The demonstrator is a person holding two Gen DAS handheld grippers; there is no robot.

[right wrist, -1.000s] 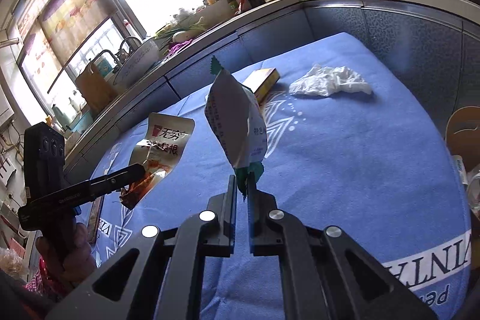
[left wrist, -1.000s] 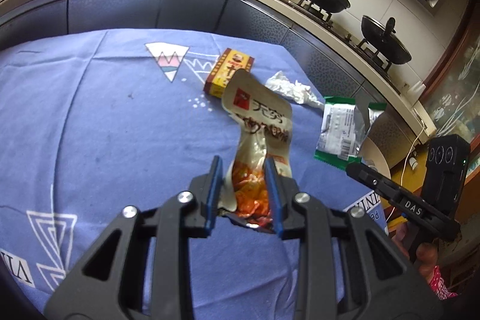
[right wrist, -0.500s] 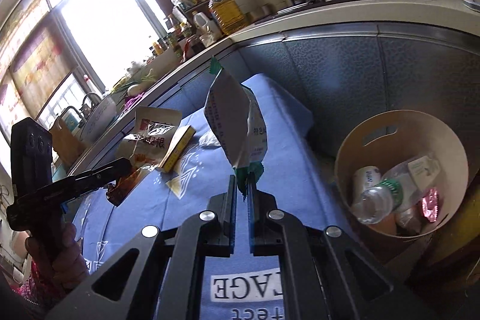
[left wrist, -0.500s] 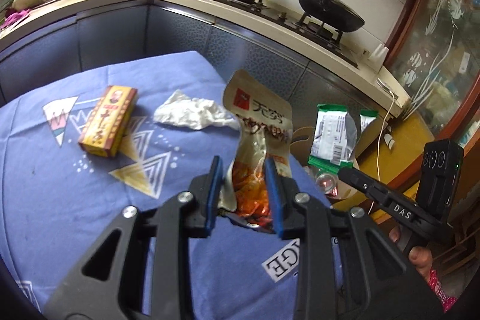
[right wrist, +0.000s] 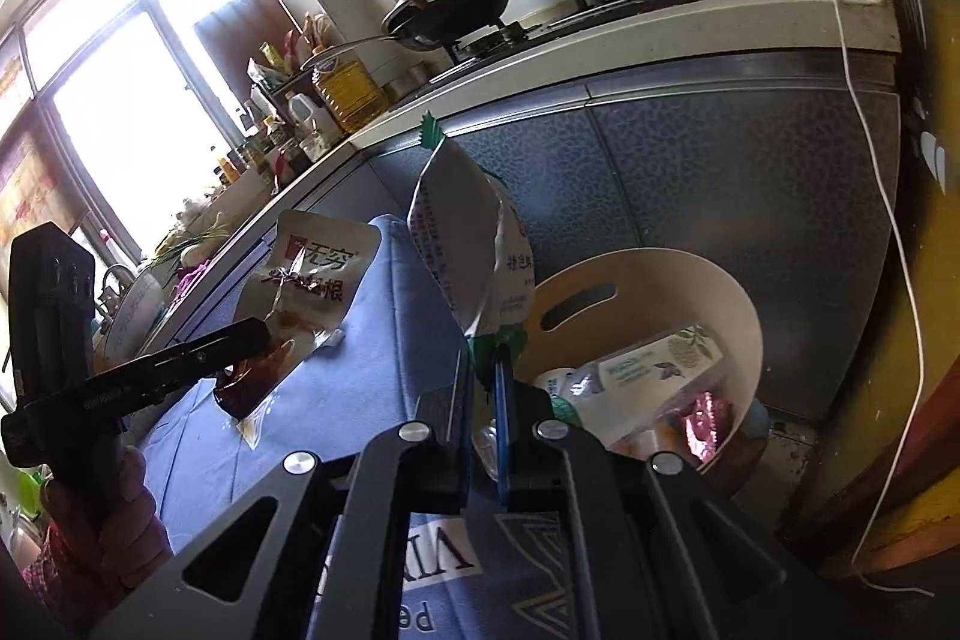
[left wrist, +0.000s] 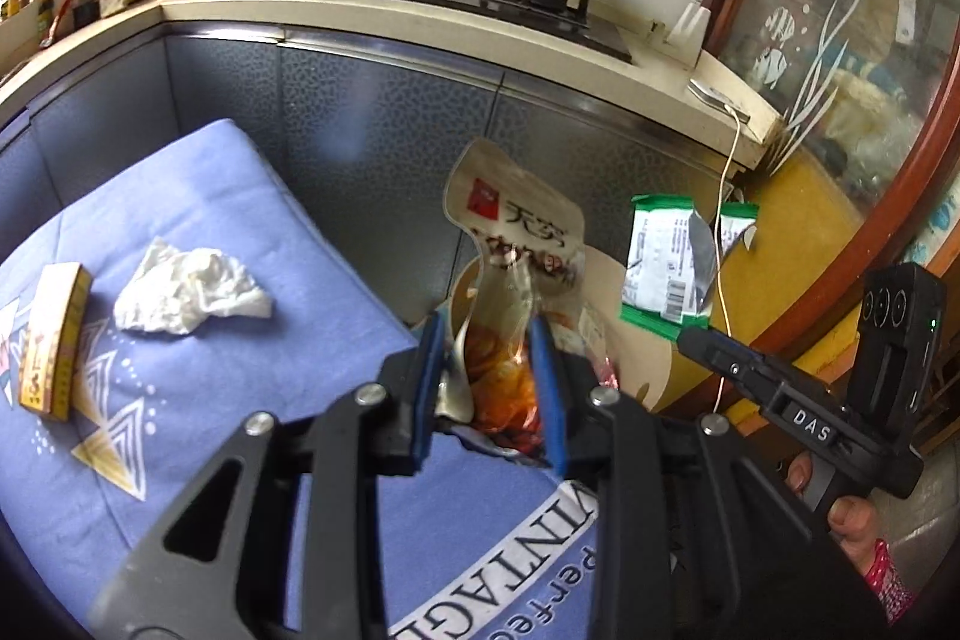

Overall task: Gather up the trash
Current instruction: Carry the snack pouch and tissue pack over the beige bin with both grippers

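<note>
Both hands have swung away from the middle of the blue cloth (left wrist: 198, 400) toward its end, and the round tan bin (right wrist: 735, 316), out of sight a second ago, now sits just beyond and below the right gripper's tips. That puts both wrappers nearly over the place they belong, so I judge the carry almost done and the drop next.

The left gripper (left wrist: 489, 376) is clamped on the orange snack pouch (left wrist: 516, 244). Its blue pads stand partly apart, because the crumpled lower end of the pouch fills the gap between them; the printed top rises above the tips. Past the tips I can just make out the bin's rim behind the pouch.

The right gripper (right wrist: 483, 370) is pressed fully together on the green bottom edge of the green-and-white wrapper (right wrist: 465, 250), which stands up tall from the tips. The bin lies ahead of these jaws and to their right, already holding a plastic bottle (right wrist: 576, 391), a carton and a pink foil scrap.

To the left of the left jaws, back on the cloth, a crumpled white tissue (left wrist: 186, 295) and a yellow box (left wrist: 51, 340) lie close together, not yet collected. More trips look needed after this one.
</note>
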